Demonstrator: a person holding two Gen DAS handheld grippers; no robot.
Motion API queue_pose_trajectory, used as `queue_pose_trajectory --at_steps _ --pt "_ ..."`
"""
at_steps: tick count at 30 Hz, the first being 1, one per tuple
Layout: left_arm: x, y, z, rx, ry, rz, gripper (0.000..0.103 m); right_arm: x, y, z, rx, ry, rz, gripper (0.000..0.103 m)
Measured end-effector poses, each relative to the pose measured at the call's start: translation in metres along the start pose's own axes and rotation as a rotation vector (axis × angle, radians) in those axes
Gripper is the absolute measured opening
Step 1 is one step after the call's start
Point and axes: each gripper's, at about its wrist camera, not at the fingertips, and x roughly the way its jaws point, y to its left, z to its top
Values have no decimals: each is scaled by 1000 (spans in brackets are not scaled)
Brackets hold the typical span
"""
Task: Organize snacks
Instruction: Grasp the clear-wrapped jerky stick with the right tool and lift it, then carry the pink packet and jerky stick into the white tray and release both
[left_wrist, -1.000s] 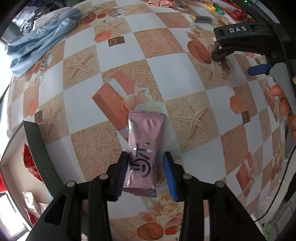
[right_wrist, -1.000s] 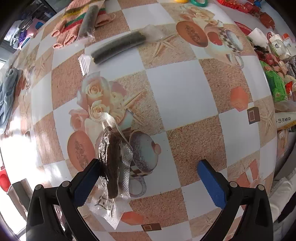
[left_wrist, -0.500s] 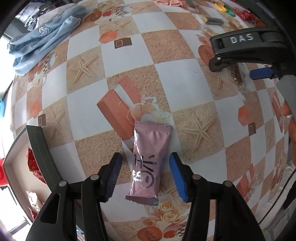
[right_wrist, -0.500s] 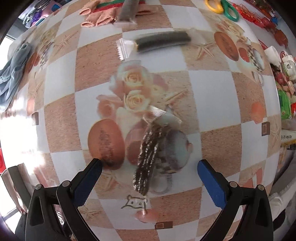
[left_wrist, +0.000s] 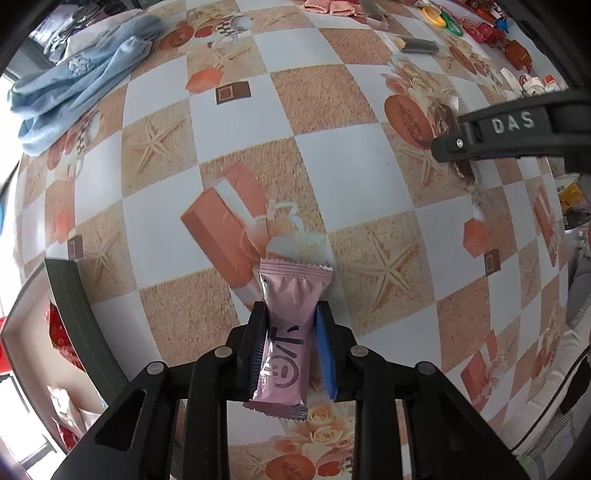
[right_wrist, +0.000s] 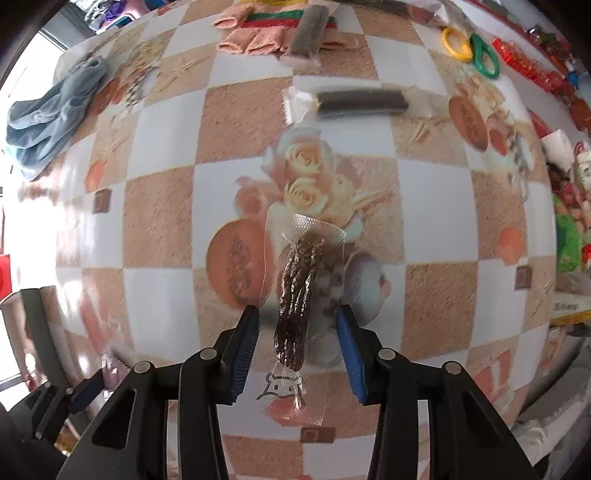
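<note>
**Gripping snacks, both hands down on the table**

Pinching the pink snack packet, the left gripper has just been closing; its pads press both long sides of the wrapper. Packet lies flat on the checkered tablecloth, crimped top end pointing away from the gripper, bottom end sticking out below the pads. Near the table's left edge: a grey-rimmed box, red wrappers visible inside.

Right gripper points down over the clear-wrapped dark jerky stick. Its jaws have just been closing, and the package sits between them. Left pad touches the clear film's edge; right pad sits at or just beside the film on its side. Cannot tell whether the pads press firmly. The dark stick itself stands apart from both pads. Package lies on the tablecloth mid-table, over a printed teacup and roses, cartoon-printed end toward the gripper.

Far side of the table: a dark roll in clear wrap lying crosswise; beyond it another dark bar resting on a striped pink cloth. Blue cloth bunched at the far left edge. Yellow and green rings toward the far right corner. Mixed packets crowd the right edge.
</note>
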Motion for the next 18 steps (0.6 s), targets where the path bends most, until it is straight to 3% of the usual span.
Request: queue_pose_trajectory --at_steps 12,18 --pt "-2 16 -74 -53 24 -87 28 8 7 -119 47 135 154 44" --pt "-11 25 -101 -56 26 -105 28 11 8 -169 79 188 184 44"
